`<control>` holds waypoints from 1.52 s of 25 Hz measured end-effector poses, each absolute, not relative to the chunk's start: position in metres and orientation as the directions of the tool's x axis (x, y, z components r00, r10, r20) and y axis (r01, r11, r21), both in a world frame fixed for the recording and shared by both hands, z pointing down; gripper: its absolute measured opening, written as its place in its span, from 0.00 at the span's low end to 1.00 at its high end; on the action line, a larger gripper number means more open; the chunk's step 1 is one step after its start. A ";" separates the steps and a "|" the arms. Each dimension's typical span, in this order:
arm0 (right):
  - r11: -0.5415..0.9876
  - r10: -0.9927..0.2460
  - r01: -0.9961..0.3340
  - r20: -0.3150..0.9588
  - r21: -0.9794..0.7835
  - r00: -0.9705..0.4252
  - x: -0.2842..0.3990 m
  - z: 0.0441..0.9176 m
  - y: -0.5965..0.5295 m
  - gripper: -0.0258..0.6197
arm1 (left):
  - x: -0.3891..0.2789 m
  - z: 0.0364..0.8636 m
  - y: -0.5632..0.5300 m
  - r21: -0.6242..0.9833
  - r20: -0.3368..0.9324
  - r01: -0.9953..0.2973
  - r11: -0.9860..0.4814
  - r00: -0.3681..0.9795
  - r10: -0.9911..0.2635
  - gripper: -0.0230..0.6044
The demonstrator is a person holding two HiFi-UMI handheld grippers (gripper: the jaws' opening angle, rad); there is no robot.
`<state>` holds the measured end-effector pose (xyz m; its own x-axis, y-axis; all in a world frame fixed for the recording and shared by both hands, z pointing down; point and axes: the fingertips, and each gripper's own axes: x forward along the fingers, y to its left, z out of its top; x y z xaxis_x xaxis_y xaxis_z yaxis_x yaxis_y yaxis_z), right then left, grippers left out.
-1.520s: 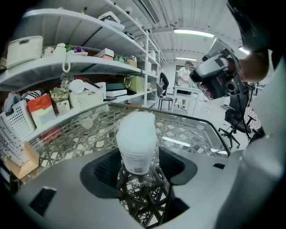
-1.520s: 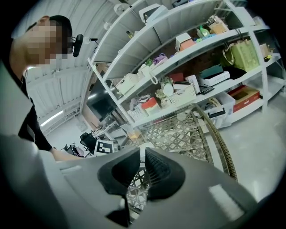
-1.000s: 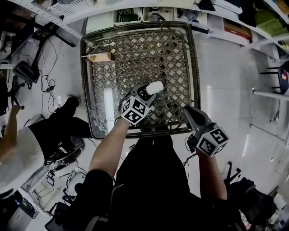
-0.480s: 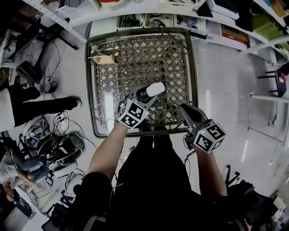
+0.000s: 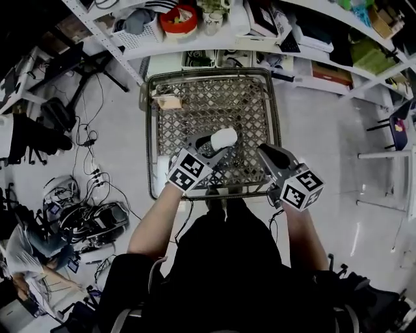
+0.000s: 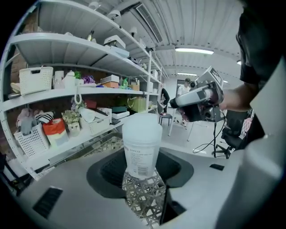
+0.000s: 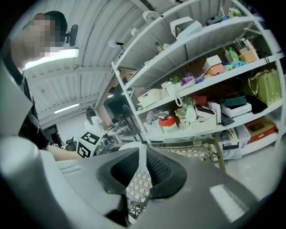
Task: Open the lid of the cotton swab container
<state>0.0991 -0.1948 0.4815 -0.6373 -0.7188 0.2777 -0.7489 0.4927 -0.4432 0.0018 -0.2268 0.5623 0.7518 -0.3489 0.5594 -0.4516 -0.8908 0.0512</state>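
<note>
The lattice table is now seen smaller and higher in the head view. Shelves with a red bowl have been brought into the top of the frame. The left gripper and the cotton swab container clamped in it have been raised above the table. The right gripper has been lifted too. Its jaws have just been opened a little, with nothing gripped between them. A person's dark leg has shifted to the upper left, and a crouched person has appeared at lower left.
</note>
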 end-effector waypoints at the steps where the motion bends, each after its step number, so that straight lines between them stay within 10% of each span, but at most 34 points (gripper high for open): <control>1: 0.506 -0.716 -0.745 0.269 -0.435 -0.644 0.095 0.475 -0.195 0.14 | 0.000 0.553 -0.226 0.048 0.555 -0.449 -0.892 0.754 -0.350 0.35; 38: 0.890 -0.346 -0.376 0.157 -0.257 -0.925 0.053 0.365 -0.153 0.46 | 0.053 0.422 -0.144 0.057 0.573 -0.163 -0.985 0.813 -0.101 0.35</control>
